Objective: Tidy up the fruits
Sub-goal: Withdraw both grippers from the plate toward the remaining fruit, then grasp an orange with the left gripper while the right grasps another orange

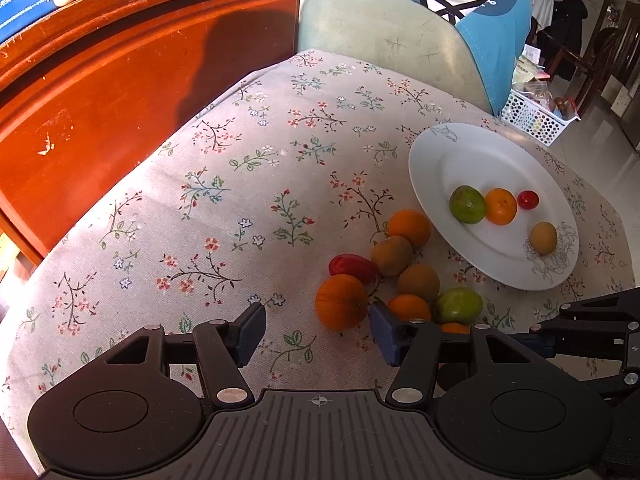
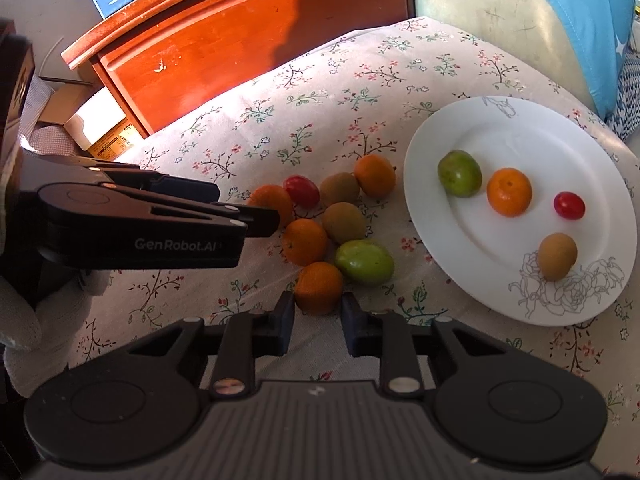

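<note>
A white plate [image 2: 540, 136] on the flowered cloth holds a green fruit [image 2: 459, 173], an orange [image 2: 509, 191], a red tomato [image 2: 569, 205] and a kiwi [image 2: 557, 256]. Left of it lies a pile of several oranges, kiwis, a tomato [image 2: 301, 191] and a green fruit [image 2: 363, 261]. My right gripper [image 2: 318, 322] is open, its pads on either side of the nearest orange [image 2: 318, 288], apart from it. My left gripper [image 1: 318, 334] is open and empty, just in front of an orange [image 1: 341, 301]. It also shows in the right wrist view [image 2: 224, 204].
A red-brown wooden cabinet [image 1: 120, 92] stands behind the table on the left. A pale green chair back [image 1: 380, 28] with a blue cloth [image 1: 492, 20] is at the far side. A white perforated basket [image 1: 532, 116] sits on the floor beyond.
</note>
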Tool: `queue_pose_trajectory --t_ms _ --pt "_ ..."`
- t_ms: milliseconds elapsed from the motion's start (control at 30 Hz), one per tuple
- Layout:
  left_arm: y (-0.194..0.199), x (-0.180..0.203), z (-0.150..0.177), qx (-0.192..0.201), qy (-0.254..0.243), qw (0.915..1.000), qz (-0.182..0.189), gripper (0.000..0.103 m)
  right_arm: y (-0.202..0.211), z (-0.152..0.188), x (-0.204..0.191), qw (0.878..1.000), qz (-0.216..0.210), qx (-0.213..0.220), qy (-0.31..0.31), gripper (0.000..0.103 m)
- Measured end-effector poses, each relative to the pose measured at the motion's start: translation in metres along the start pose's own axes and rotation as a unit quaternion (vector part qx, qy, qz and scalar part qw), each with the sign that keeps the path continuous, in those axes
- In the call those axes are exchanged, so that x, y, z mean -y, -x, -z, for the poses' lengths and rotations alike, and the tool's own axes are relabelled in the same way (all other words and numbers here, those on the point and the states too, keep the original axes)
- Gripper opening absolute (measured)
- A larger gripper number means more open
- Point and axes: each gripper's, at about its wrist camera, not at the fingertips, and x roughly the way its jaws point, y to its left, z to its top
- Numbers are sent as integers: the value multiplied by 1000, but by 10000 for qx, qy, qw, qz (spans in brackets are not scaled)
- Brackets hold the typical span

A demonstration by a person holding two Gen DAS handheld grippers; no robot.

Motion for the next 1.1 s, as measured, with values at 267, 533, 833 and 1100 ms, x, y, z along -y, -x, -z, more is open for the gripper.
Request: queue_pose_trajectory --t_ms 267,533,833,1100 --pt "-15 1 -2 -20 77 10000 -24 50 -3 -1 2 9999 -39 -26 -127 26" --pt "-18 -8 -5 79 299 9995 -69 50 -6 -1 4 9996 -59 -72 -268 28" --pt "-18 3 -3 195 39 9998 -54 29 -5 0 5 9995 -125 -66 -292 25" --pt "-2 -5 -5 312 240 9991 -131 29 10 -5 2 9995 -238 117 -191 25"
